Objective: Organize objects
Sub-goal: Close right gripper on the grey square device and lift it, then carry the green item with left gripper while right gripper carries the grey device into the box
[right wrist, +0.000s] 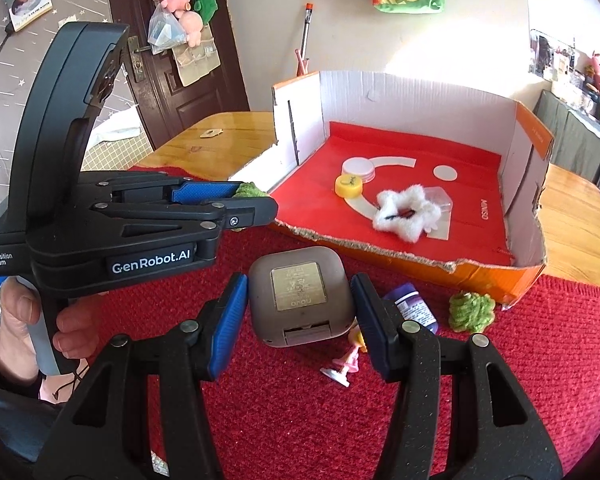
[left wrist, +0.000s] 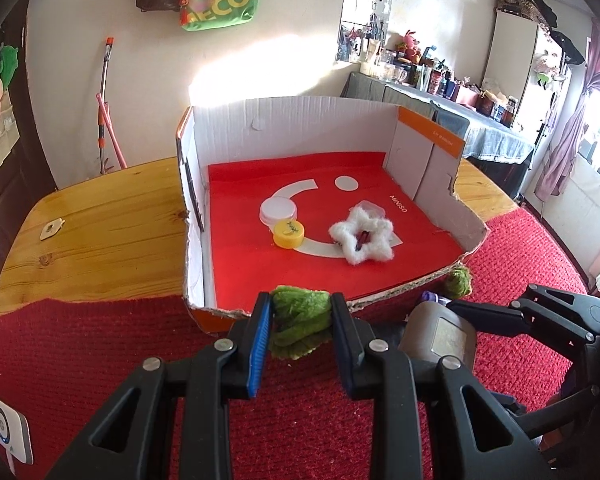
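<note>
A lived-in home: plush toys [right wrist: 180, 4] on the door [right wrist: 188, 60]; cluttered sideboard [left wrist: 440, 80]; window curtain [left wrist: 576, 120]

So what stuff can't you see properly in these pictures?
- Pink toy figure: right view, partly behind the right gripper's finger.
- Purple bottle: same finger covers one end; label too small to read.
- Gray case: left view, part hidden by the left gripper.
- Clear thing in the box: behind the white fluffy star.
</note>
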### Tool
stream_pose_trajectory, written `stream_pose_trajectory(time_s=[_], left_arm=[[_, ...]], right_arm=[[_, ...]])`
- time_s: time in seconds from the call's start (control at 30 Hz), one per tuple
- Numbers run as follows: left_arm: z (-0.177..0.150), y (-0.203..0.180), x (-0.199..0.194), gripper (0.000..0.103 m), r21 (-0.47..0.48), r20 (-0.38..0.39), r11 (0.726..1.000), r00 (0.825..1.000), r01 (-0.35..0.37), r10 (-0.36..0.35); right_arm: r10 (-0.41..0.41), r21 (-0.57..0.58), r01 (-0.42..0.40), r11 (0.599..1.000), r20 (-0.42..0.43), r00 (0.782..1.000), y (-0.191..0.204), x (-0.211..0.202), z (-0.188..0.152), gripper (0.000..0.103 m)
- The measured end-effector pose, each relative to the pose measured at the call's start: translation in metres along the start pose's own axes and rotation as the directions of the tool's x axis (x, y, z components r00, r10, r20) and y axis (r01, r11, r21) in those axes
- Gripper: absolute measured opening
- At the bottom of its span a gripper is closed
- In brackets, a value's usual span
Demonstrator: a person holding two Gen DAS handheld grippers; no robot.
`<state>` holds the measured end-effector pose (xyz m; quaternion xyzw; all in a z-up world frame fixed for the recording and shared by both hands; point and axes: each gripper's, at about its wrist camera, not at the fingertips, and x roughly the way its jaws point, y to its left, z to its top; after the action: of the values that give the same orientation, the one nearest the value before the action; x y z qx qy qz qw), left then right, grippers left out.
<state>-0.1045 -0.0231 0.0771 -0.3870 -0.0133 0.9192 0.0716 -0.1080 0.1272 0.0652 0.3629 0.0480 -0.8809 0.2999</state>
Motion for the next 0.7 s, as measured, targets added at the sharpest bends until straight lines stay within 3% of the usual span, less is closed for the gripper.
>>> stream_pose_trajectory(time_s=[0.7], left_arm=[[0.022,-0.011,0.005,0.030,0.033,0.020,0.999,1.000,0.003,-0.004]], right_arm=[[-0.011,0.005,0.011,1.000,0.029,1.000,-0.018,-0.006,0.025,0.052]])
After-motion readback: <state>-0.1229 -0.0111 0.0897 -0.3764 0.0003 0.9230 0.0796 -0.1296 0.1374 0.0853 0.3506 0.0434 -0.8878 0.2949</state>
